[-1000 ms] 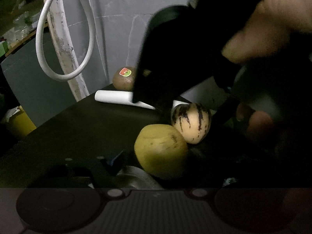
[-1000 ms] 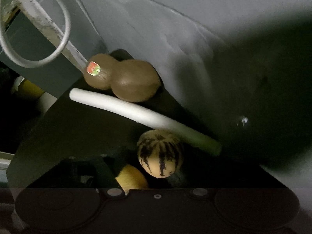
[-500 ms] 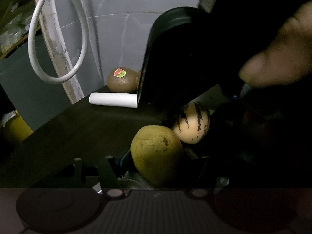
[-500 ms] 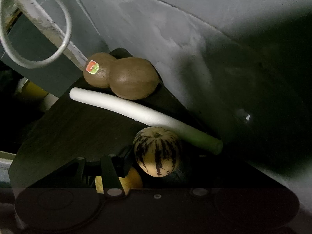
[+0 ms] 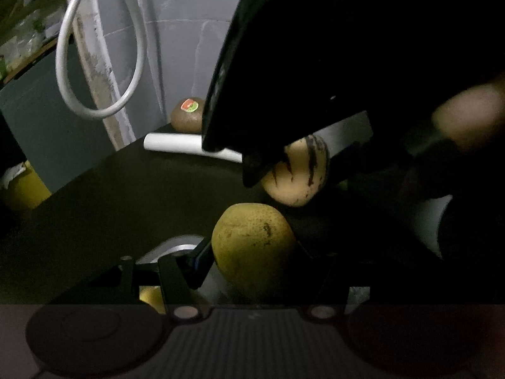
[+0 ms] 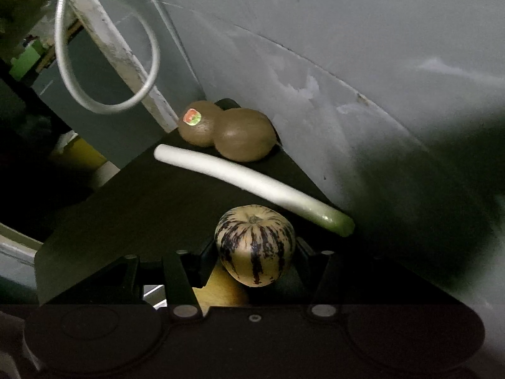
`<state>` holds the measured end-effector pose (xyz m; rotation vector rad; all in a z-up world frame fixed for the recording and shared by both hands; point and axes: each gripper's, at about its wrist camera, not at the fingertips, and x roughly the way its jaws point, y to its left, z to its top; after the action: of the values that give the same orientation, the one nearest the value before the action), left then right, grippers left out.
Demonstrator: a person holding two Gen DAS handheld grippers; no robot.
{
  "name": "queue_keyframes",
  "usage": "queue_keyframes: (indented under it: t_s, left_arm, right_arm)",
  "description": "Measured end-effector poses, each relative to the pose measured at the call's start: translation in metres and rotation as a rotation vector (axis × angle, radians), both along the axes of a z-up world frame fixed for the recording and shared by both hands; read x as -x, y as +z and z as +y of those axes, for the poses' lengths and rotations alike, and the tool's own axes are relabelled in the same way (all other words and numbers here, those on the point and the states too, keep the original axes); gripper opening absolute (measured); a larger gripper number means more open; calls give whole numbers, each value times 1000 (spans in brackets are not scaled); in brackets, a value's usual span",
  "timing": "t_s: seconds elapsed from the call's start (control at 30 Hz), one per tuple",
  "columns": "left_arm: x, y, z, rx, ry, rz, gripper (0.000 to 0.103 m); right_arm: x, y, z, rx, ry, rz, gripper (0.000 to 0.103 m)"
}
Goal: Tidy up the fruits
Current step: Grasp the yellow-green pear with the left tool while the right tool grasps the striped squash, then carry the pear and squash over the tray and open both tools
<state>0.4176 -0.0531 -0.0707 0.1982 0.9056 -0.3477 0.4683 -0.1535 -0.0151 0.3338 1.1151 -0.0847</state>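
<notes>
My left gripper [image 5: 252,262] has its fingers clamped on a yellow-green pear [image 5: 252,249], and my right gripper [image 6: 255,262] has its fingers clamped on a striped pepino melon [image 6: 255,244]; both grips have just tightened. The melon's long axis runs upright, stem end toward the far wall. Judged midway: two kiwis [image 6: 225,134] sit grouped at the far tabletop [image 6: 142,202] corner behind a leek [image 6: 252,186], and both held fruits await placement.

Left gripper [image 5: 255,262]: black angular fingers, ribbed dark grey base plate, two round pale screw heads.
Right gripper [image 6: 252,255]: black fingers, smooth dark base, two pale screws and one small centre screw.
Housing [image 5: 284,63]: glossy black, curved.
</notes>
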Motion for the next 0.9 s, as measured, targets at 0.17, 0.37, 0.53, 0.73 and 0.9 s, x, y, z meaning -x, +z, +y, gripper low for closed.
queue_keyframes:
  t_s: [0.17,0.37,0.53,0.73,0.9]
  left_arm:
    - [24,7,6,21,24,4,61]
    - [58,16,8,58,20,6,61]
    - [89,20,2,35,-27,-24,61]
    - [134,24,2,55,-40,-23,61]
    - [170,24,8,44,-25,-10,61]
  right_arm:
    - [30,18,3,-12,19,-30,54]
    - [68,37,4,4,44,-67,54]
    - [99,37,-2,8,33,-64,54]
    - [143,40,-11,-1,22,-61,54]
    - [178,35,-12,-12,24,-35,54]
